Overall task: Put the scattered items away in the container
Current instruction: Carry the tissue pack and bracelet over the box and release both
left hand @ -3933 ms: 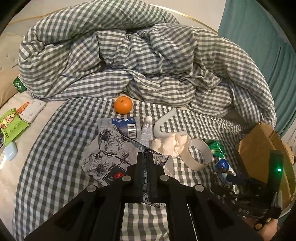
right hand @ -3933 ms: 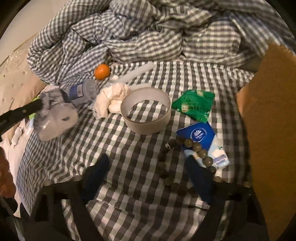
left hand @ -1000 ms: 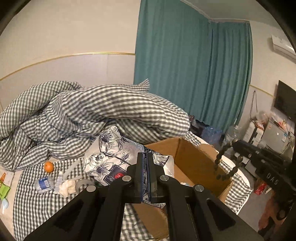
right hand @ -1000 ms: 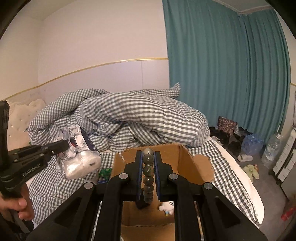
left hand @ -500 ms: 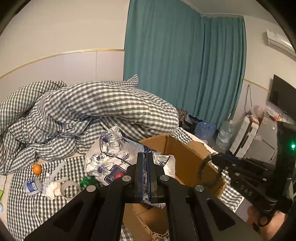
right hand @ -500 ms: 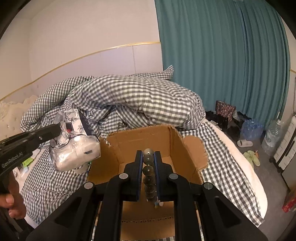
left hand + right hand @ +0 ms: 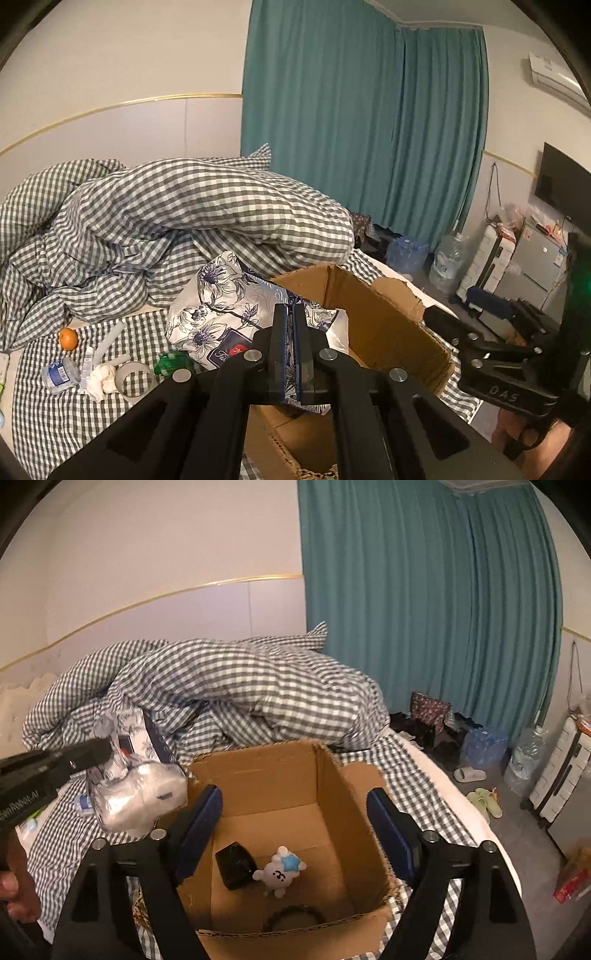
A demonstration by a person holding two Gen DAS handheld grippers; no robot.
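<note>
Right wrist view: right gripper (image 7: 295,827) jaws opening, empty, above cardboard box (image 7: 332,775); left gripper (image 7: 290,354) clamps tissue pack (image 7: 221,317).

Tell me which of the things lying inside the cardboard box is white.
The white plush toy with a blue star. The black boxy object beside it and the dark bead bracelet nearer the front wall are dark.
</note>
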